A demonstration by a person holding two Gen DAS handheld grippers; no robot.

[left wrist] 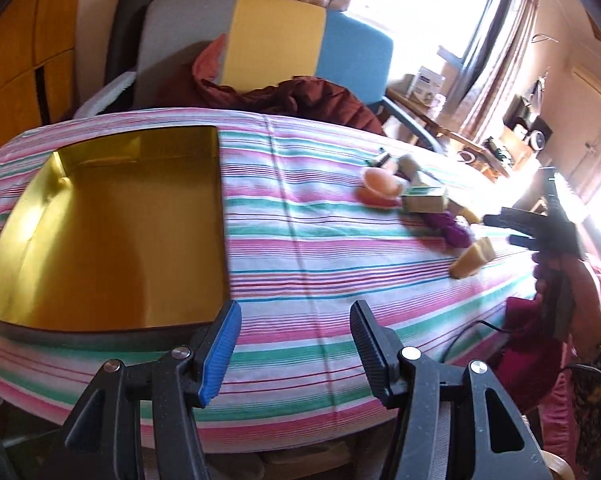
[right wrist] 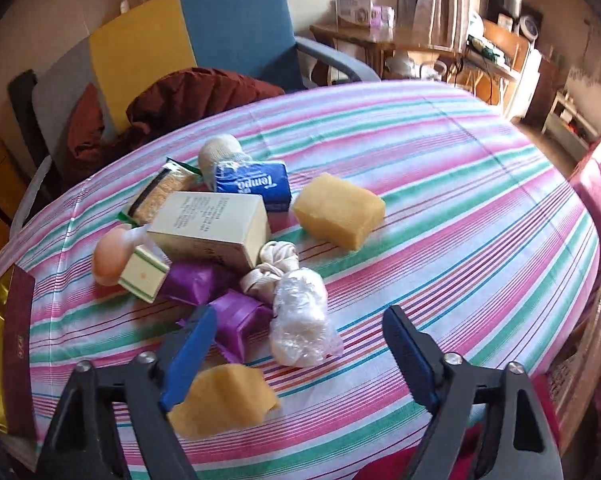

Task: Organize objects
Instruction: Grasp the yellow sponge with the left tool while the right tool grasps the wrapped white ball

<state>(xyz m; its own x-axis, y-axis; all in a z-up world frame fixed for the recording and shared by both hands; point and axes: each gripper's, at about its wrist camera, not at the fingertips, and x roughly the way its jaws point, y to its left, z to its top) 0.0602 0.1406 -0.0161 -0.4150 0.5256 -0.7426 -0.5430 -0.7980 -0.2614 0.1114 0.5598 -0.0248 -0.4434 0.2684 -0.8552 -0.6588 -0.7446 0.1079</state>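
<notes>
I am hovering both grippers, jaws wide, over the striped table [left wrist: 320,240].

Left view: left gripper [left wrist: 296,344] is holding nothing, gold box [left wrist: 112,232] sitting mid-left. Right view: right gripper [right wrist: 300,356] is gaping, pile [right wrist: 220,240] lying centre-left, a sponge [right wrist: 224,400] resting at its left finger.

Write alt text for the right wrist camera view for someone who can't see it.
An open right gripper hovers over a striped tablecloth beside a pile of items: two yellow sponges, a blue Tempo tissue pack, a cream box and purple packets. A multicoloured chair stands behind.

Open gold-lined box [left wrist: 112,232], empty, on the tabletop's left; clustered packets, yellow sponges [right wrist: 339,210] and wrapped bundles lie apart.
</notes>
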